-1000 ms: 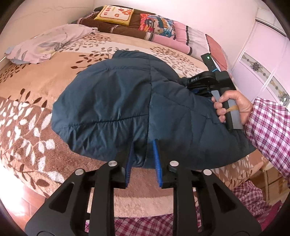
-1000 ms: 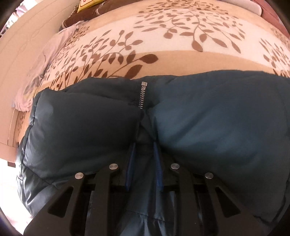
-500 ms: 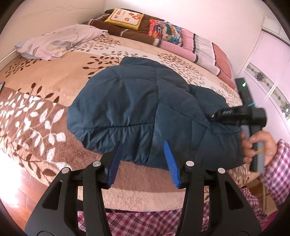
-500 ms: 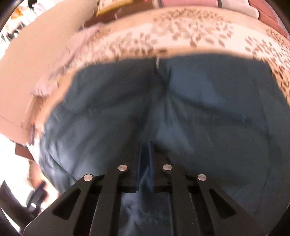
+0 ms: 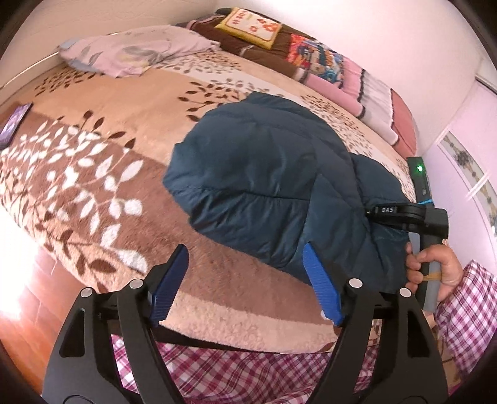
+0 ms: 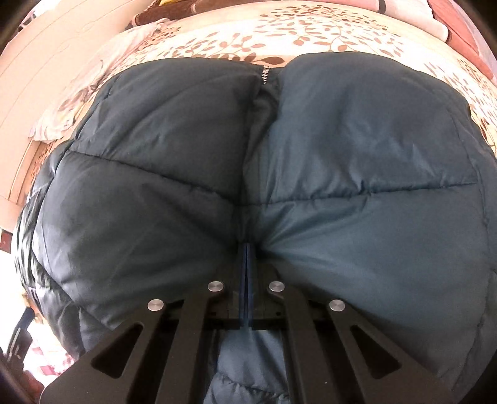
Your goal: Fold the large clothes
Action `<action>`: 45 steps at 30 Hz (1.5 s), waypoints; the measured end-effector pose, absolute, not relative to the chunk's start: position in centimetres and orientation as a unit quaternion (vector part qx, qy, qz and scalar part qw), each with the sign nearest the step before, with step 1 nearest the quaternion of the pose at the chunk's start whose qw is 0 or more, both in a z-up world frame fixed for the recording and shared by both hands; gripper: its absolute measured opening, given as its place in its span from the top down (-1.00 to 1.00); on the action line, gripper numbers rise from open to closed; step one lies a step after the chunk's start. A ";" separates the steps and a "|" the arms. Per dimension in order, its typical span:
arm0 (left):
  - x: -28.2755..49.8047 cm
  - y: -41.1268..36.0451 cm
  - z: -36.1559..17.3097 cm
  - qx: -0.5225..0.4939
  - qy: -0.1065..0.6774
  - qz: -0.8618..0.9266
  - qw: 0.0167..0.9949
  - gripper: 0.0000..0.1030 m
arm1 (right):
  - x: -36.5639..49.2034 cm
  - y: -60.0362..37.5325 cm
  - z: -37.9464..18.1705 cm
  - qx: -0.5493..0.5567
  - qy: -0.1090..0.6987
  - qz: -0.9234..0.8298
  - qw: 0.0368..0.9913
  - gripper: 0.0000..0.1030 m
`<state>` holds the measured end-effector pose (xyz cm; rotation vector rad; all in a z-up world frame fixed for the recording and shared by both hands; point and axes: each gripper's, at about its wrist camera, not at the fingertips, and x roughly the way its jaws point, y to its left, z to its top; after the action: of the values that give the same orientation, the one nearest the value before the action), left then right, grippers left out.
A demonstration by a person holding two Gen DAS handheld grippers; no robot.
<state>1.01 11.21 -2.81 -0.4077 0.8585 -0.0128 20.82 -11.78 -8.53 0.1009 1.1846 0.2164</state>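
Note:
A dark teal puffer jacket [image 5: 273,186] lies bunched on the leaf-patterned bed blanket [image 5: 124,130], near the bed's front right edge. My left gripper [image 5: 248,276] is open and empty, just in front of the jacket's near edge, not touching it. My right gripper [image 6: 247,248] is shut on a fold of the jacket [image 6: 357,161] along its zipper line. The zipper top [image 6: 264,73] shows at the far edge. The right gripper also shows in the left wrist view [image 5: 403,214], held in a hand at the jacket's right side.
A lilac pillow [image 5: 136,52] lies at the far left of the bed. Folded quilts and a yellow cushion [image 5: 251,26] line the headboard. A phone [image 5: 12,127] lies at the left bed edge. Wooden floor [image 5: 25,298] is lower left. A wardrobe [image 5: 466,174] stands right.
My left gripper let go of the jacket hem, opened wide and drew back to the left. My right gripper closed fully on the jacket fold and the jacket bunched toward it.

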 end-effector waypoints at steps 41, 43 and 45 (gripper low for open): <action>4.8 15.8 -7.1 -0.376 0.432 0.009 0.820 -0.72 | 9.5 -13.8 -7.3 0.123 0.566 0.192 0.792 0.94; 5.5 16.1 -7.5 -0.385 0.431 0.014 0.816 -0.73 | 8.6 -13.3 -7.1 0.116 0.568 0.201 0.789 0.94; 6.3 16.2 -8.0 -0.399 0.429 0.013 0.810 -0.73 | 8.2 -12.7 -8.1 0.104 0.582 0.200 0.781 0.94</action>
<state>6.25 16.17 -8.00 -0.8534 0.9169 0.0276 8.22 -12.71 -8.06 0.2251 1.2579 0.4321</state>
